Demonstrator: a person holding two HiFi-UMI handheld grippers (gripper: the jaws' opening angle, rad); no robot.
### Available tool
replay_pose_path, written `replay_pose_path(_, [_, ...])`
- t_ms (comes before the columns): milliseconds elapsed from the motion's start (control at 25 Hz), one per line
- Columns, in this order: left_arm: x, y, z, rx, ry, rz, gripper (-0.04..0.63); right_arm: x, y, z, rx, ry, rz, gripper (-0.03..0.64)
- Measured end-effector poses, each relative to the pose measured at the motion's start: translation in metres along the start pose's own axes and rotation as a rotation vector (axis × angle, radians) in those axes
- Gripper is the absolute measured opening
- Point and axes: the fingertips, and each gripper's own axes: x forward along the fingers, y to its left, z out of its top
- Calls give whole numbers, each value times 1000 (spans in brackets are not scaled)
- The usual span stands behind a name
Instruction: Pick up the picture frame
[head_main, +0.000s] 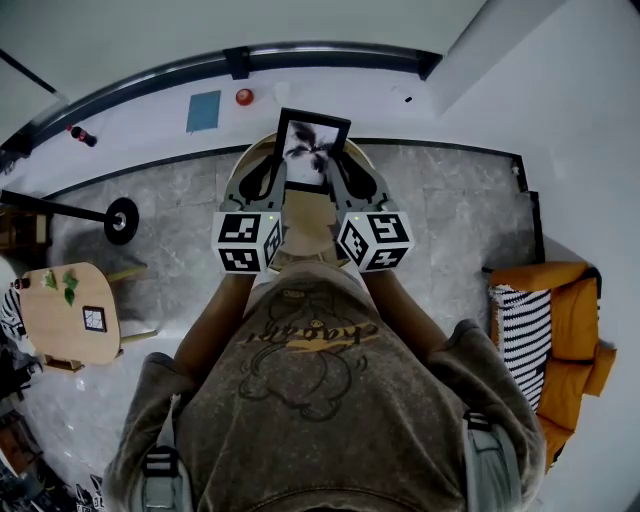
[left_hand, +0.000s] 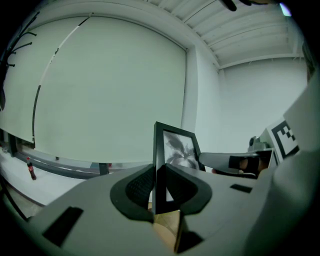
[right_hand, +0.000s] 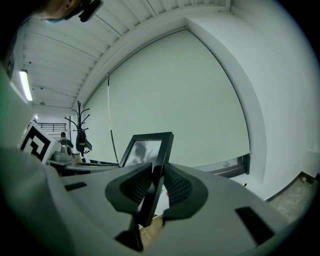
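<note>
The left gripper is clenched on the left edge of the black picture frame. The right gripper is clenched on its right edge. The frame stands upright between them, over a round wooden tabletop. Beyond lies a grey stone floor, and farther off a blue square panel.

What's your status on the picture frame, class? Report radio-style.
Left gripper shut on picture frame, left edge; right gripper shut on its right edge. Frame upright over round wooden table. Nothing seen blocking it.
</note>
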Motion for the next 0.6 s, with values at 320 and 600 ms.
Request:
replay_pose_path(320, [1,1,-1,-8,5,3,81,1,0,-2,4,8,-5,83])
replay_pose_path(600, [1,-1,-3,-11,8,4,81,-2,-1,-3,13,7,-7,83])
